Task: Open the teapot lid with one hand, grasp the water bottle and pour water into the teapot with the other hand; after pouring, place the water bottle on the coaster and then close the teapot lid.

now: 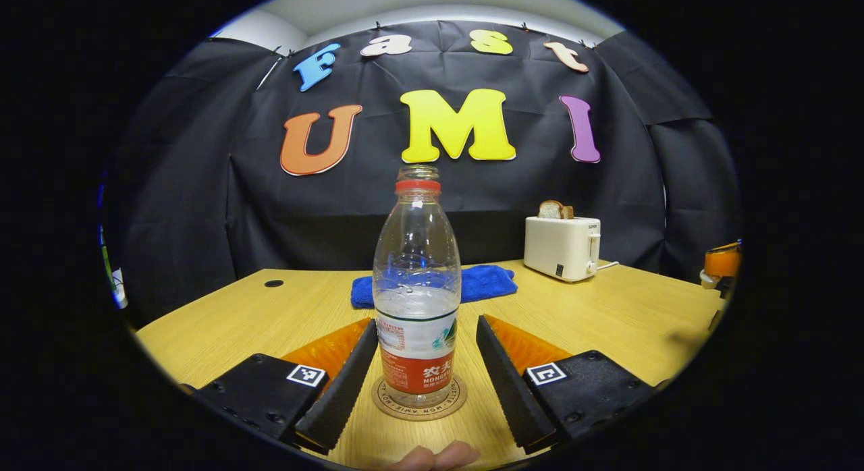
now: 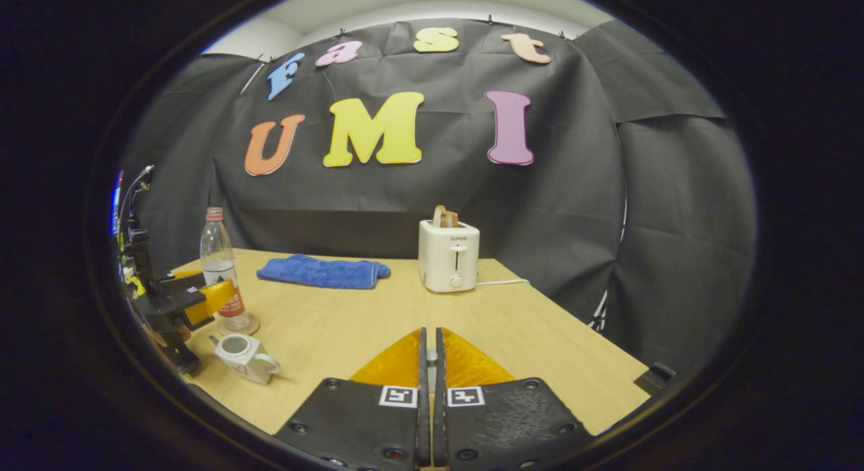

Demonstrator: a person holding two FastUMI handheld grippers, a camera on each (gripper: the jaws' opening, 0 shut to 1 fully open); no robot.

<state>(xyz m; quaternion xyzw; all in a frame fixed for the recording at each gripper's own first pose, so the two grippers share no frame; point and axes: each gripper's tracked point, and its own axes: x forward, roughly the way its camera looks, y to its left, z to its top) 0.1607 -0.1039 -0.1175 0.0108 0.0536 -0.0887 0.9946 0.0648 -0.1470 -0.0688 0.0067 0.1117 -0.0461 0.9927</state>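
- Straddling the water bottle (image 1: 416,302), the left gripper (image 1: 425,370) sits wide open, one finger on each side and neither one touching the plastic.
- That bottle stands upright on the round coaster (image 1: 419,399), long axis straight up, uncapped mouth pointing at the ceiling, roughly a third full. Its red label has white characters, too small for me to read properly, and the coaster rim has lettering I can't make out either.
- Over in the right gripper view, the right gripper (image 2: 429,363) is closed up tight with nothing between its fingers, hovering over bare table (image 2: 540,336).
- Nearby sits the teapot (image 2: 244,356), lid off, opening facing up, just in front of the bottle and coaster.
- Farther back lies a blue towel (image 2: 322,272), flat on the wood.
- Last, a white toaster (image 2: 448,255) with bread poking out; brand text unreadable.
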